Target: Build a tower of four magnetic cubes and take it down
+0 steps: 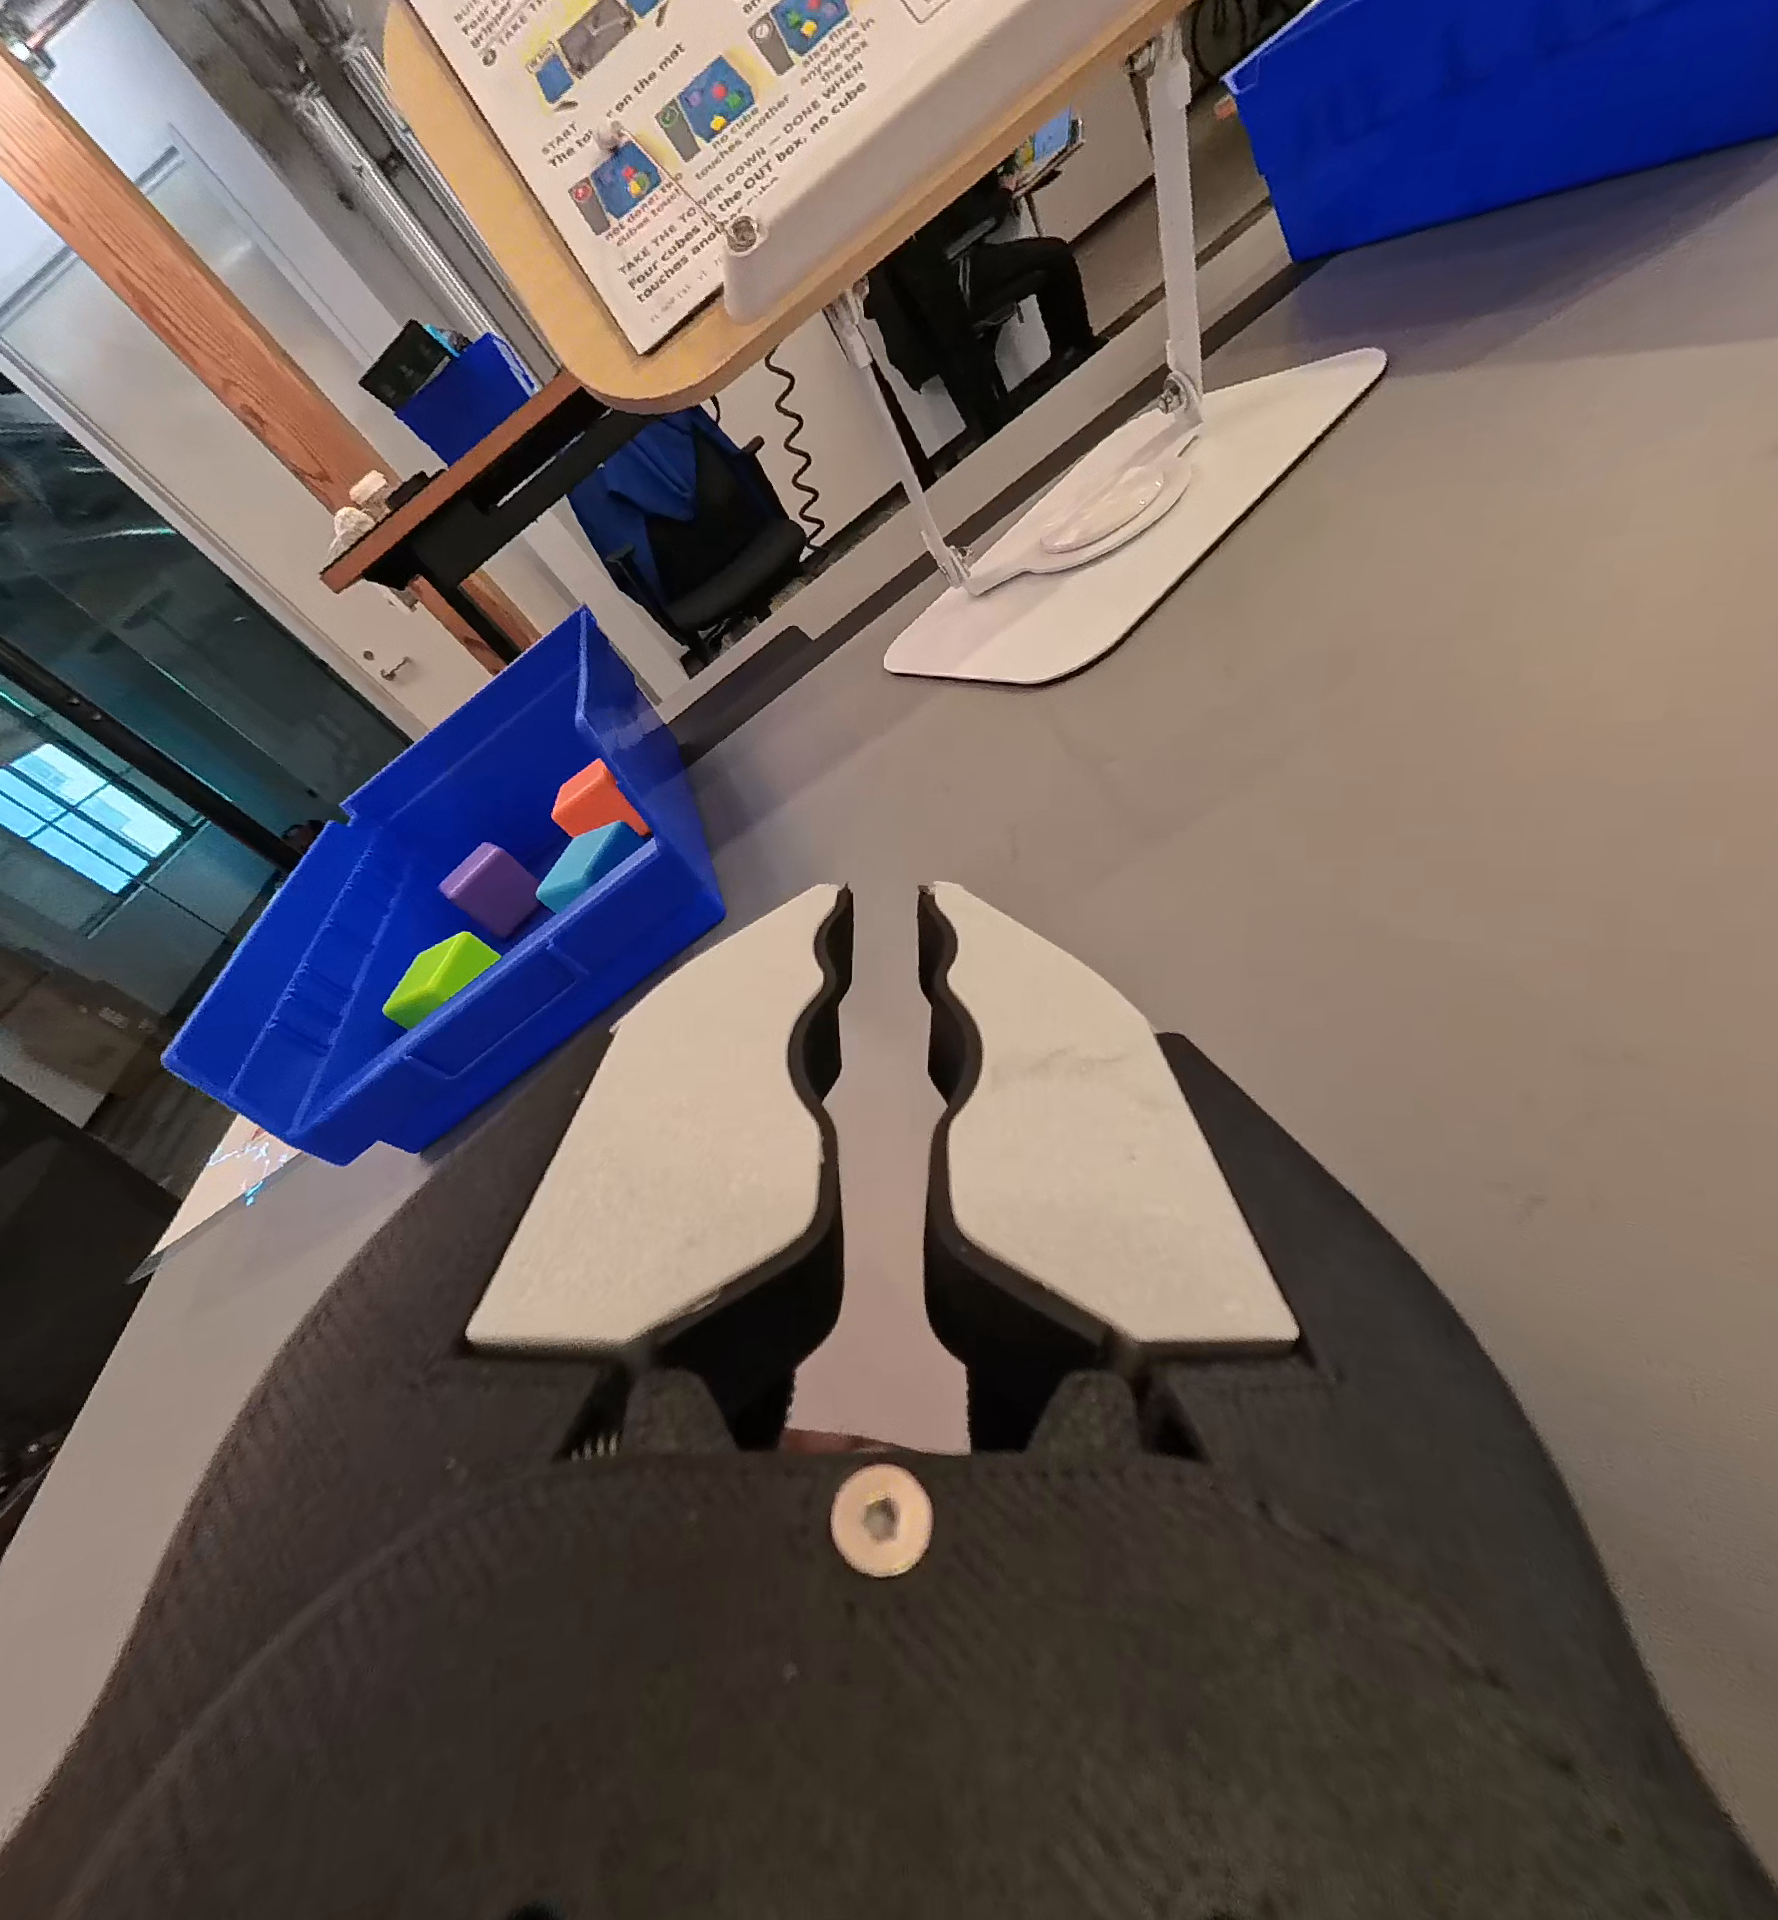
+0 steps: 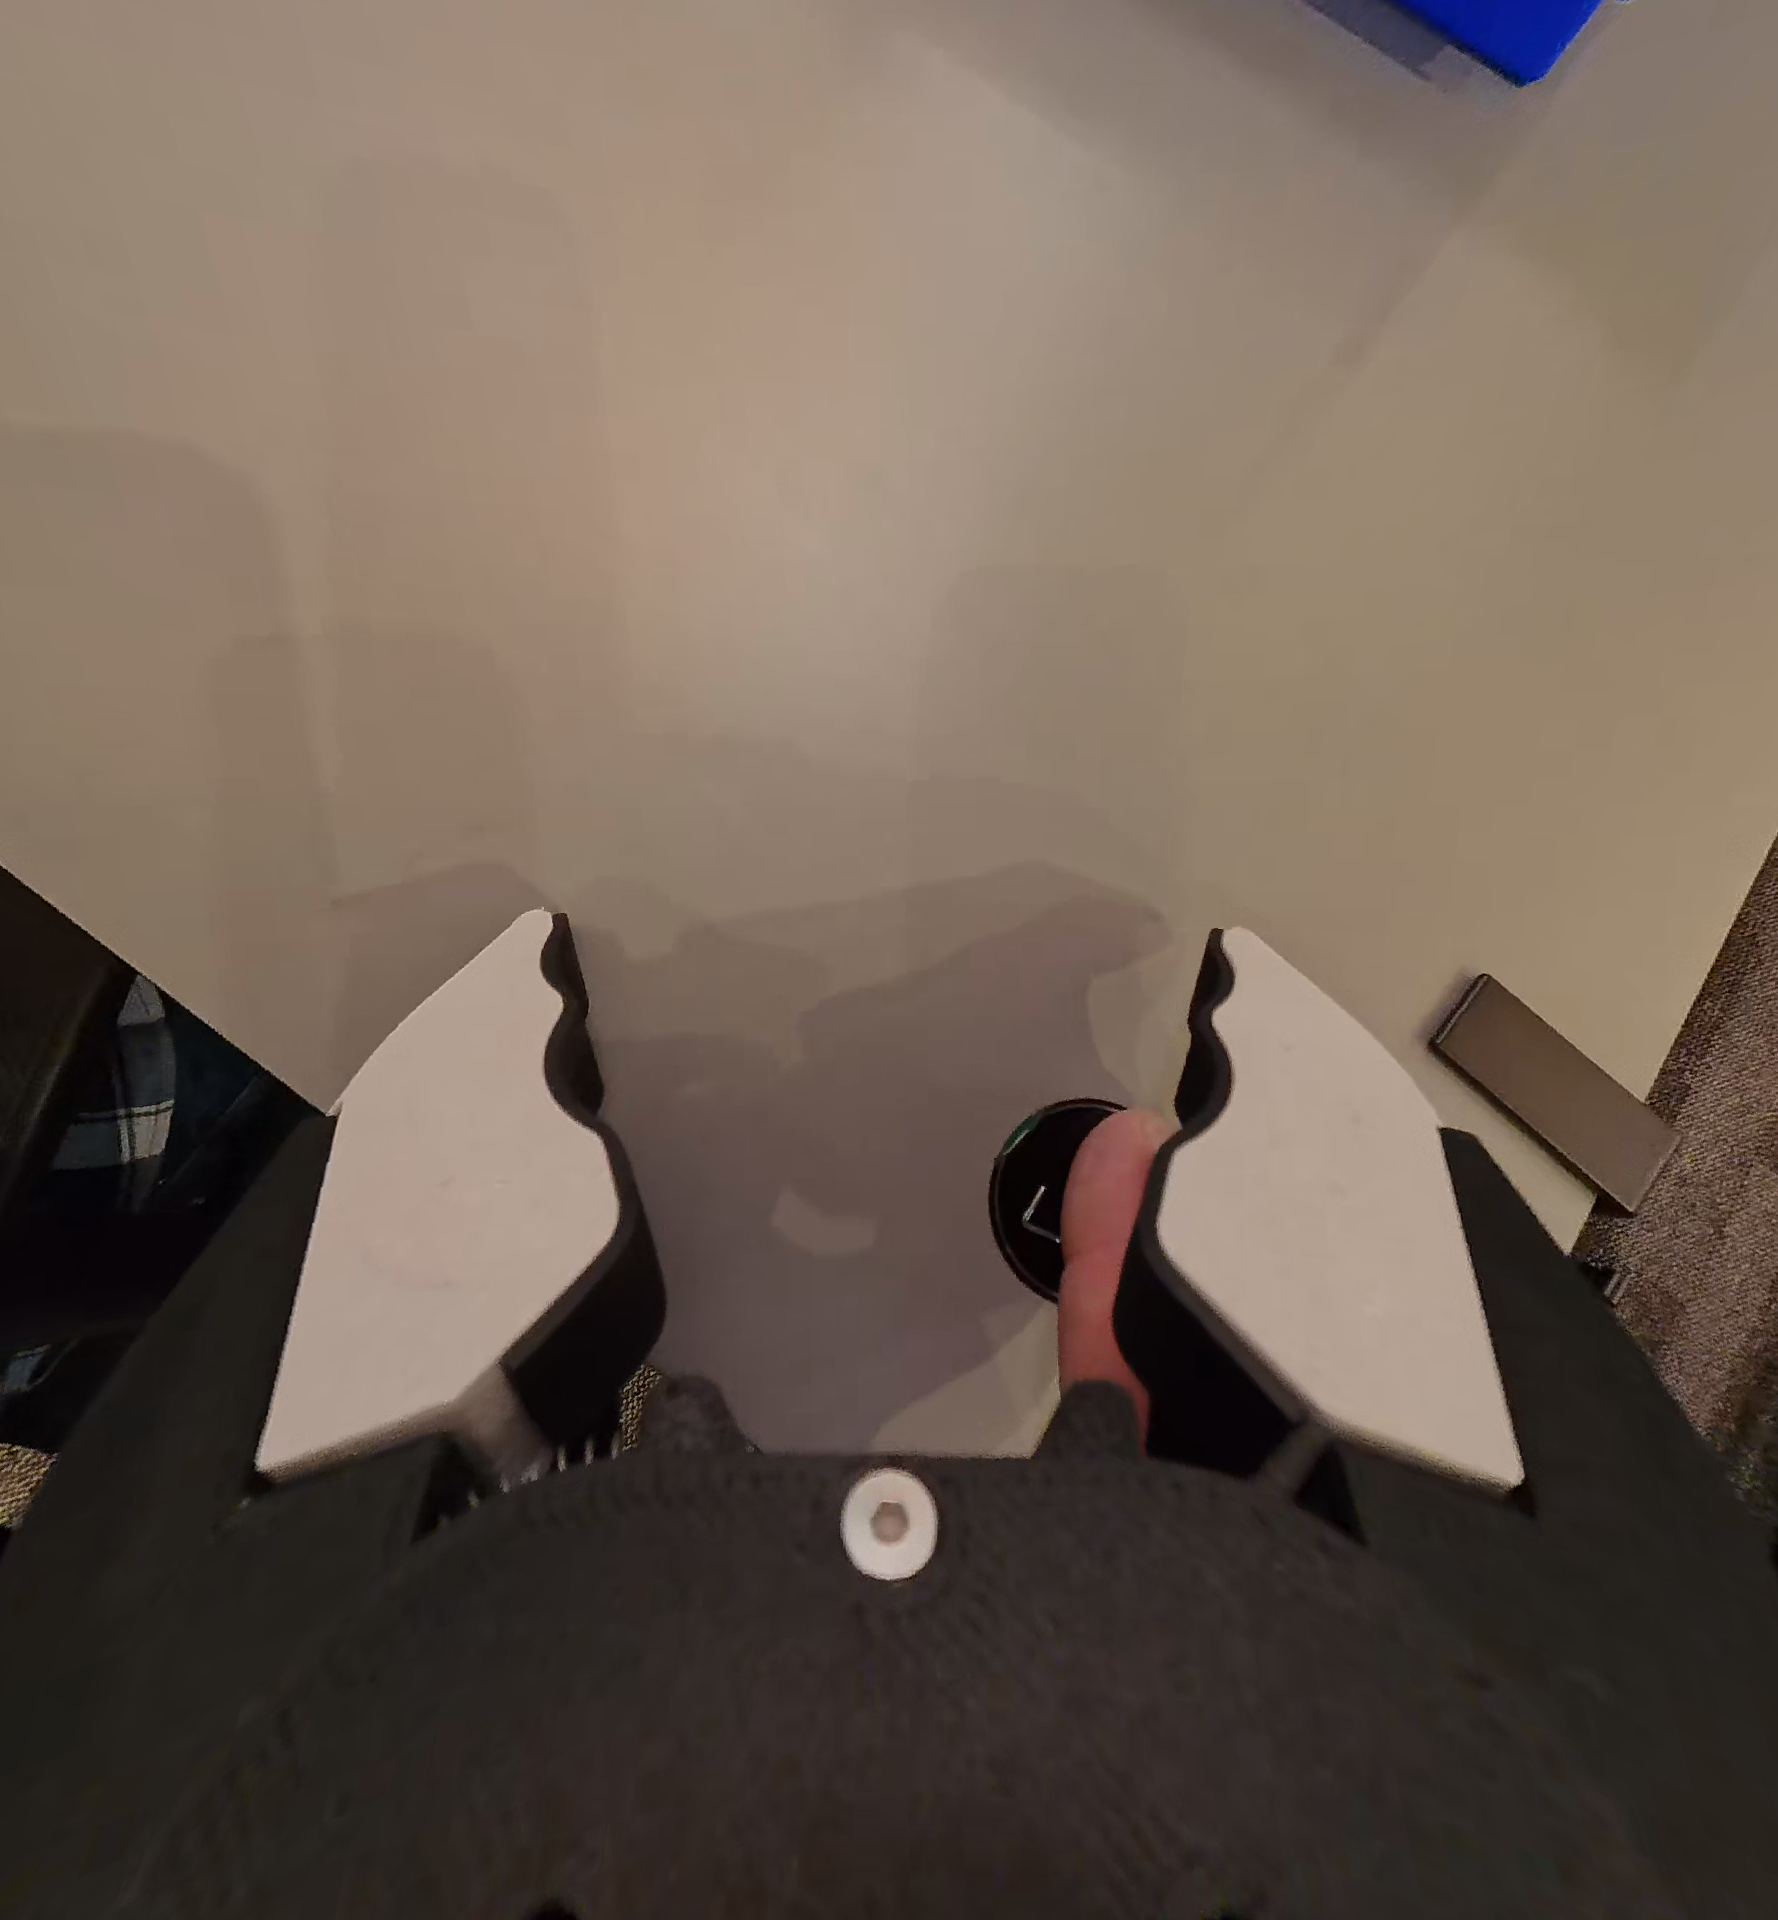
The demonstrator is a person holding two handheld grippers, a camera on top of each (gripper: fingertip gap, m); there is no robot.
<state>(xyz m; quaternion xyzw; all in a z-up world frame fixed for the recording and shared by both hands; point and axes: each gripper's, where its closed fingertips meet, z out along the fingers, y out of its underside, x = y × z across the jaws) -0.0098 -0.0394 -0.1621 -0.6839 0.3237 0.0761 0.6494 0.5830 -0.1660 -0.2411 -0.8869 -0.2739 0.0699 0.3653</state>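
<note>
In the left wrist view a blue bin (image 1: 594,997) sits on the grey table to the left of my left gripper (image 1: 885,894). It holds an orange cube (image 1: 594,795), a light blue cube (image 1: 589,862), a purple cube (image 1: 488,883) and a green cube (image 1: 438,977). My left gripper is nearly shut, with a narrow gap, and holds nothing. In the right wrist view my right gripper (image 2: 885,935) is wide open and empty over bare table. A person's finger (image 2: 1108,1226) rests on a black round button (image 2: 1030,1195) between its fingers.
A white stand (image 1: 1134,540) carrying an instruction board (image 1: 739,135) stands at the back of the table. A second blue bin (image 1: 1529,114) sits at the far right; its corner shows in the right wrist view (image 2: 1487,31). A dark flat bar (image 2: 1555,1091) lies near the table's edge. The gap from one gripper's tips to the other's is roughly 60 centimetres.
</note>
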